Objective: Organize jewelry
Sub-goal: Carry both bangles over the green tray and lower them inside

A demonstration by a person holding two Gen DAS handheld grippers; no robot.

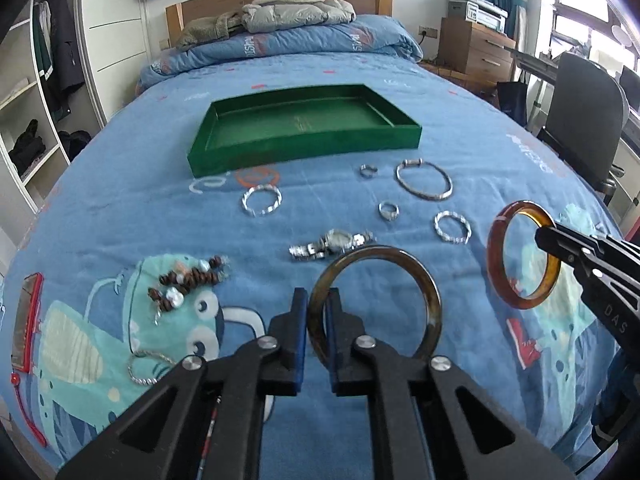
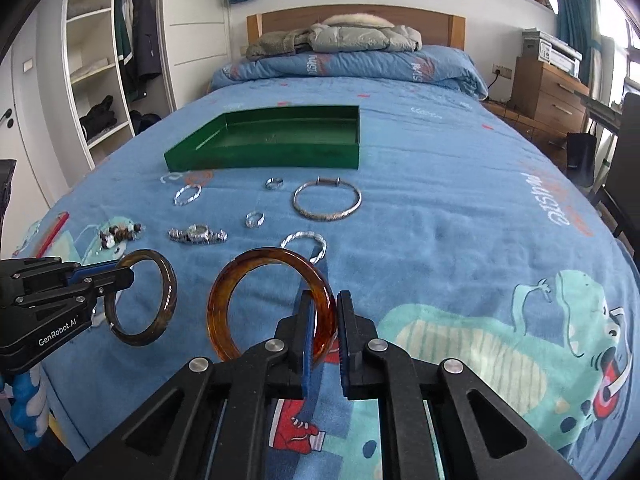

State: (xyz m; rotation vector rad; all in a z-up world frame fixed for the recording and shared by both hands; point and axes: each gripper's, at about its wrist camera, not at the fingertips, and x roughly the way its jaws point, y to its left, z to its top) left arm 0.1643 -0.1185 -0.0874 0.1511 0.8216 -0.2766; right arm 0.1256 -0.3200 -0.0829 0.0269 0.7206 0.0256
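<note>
A: The dark brown bangle [image 1: 400,276] sits edge-up in the left gripper [image 1: 317,312], its rim pinched between the two pads at the ring's left side, lifted clear of the blue bedspread [image 1: 120,208]. It looks like a rigid hoop of stone or resin (which one cannot be told from here), so it should hold its shape but would likely chip or crack if knocked hard.

B: And the amber bangle [image 2: 256,280]?

A: Same story. The right gripper [image 2: 323,312] has closed on its rim at the right side, ring upright, also above the cover. Both surfaces look polished and probably slippery, so a grip across the band's thickness, as each has now, seems the safest hold; squeezing across the whole hoop would be no use.

B: Where would they go?

A: Presumably into the green tray [image 1: 412,130], which lies further up the bed, well apart from both bangles. Between them and it lie the wristwatch [image 1: 332,242], a silver bracelet with a clasp [image 1: 425,181], twisted silver bangles [image 1: 262,200] and small rings [image 1: 389,211]; a beaded strand [image 1: 188,280] lies off to the left. Those are thin and light, harder to pinch off soft cloth.
</note>
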